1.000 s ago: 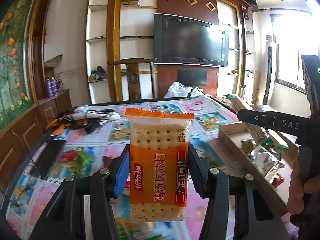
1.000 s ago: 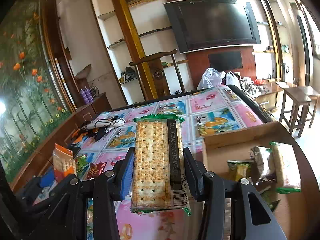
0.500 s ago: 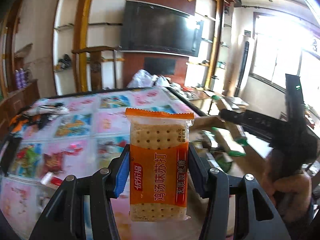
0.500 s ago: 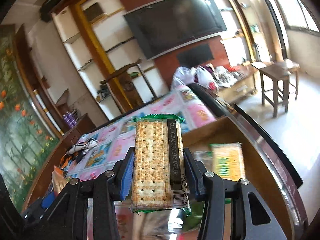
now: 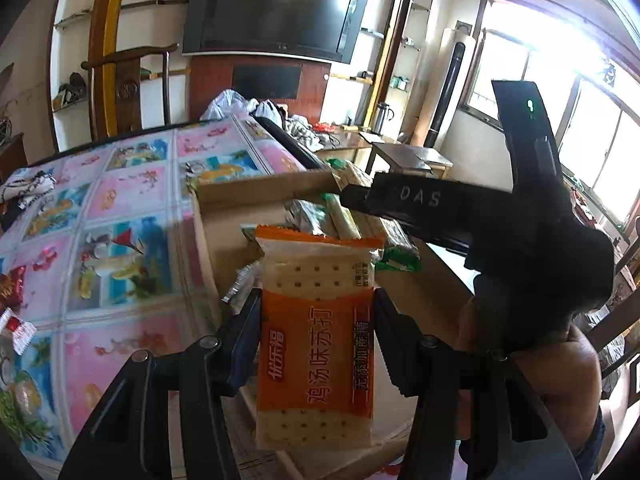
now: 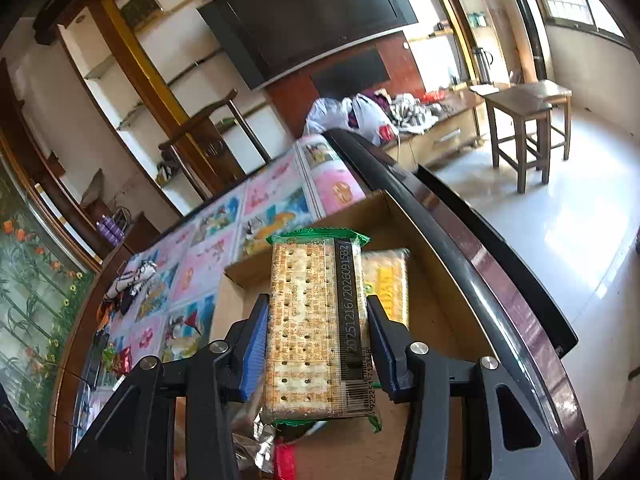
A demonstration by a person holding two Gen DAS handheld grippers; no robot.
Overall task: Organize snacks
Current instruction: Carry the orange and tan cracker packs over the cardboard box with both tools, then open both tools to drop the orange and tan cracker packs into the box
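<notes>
Behind everything hangs a dark television on a wood-panelled wall, and in front of it a table [image 5: 132,200] covered with a bright picture cloth carries a shallow cardboard box [image 5: 224,236] at its right edge. Both hands are bringing snacks to that box. Gripping an orange cracker packet [image 5: 316,340] by its long sides, the left tool [image 5: 316,344] holds it upright with its long axis running away from the camera. The box lies directly ahead and below, just beyond the packet's top edge, with several wrapped snacks already inside.

Clamped on a green-edged cracker packet [image 6: 316,328], the right tool [image 6: 316,340] holds it upright the same way. Seen from the left wrist, this tool [image 5: 460,216] reaches over the far part of the box, so it looks the nearer of the two to a drop. Under its packet sits a yellow packet [image 6: 390,284] on the box floor, with bare cardboard just to the right. A few sweets [image 5: 16,328] lie loose on the cloth, well apart from the box.
</notes>
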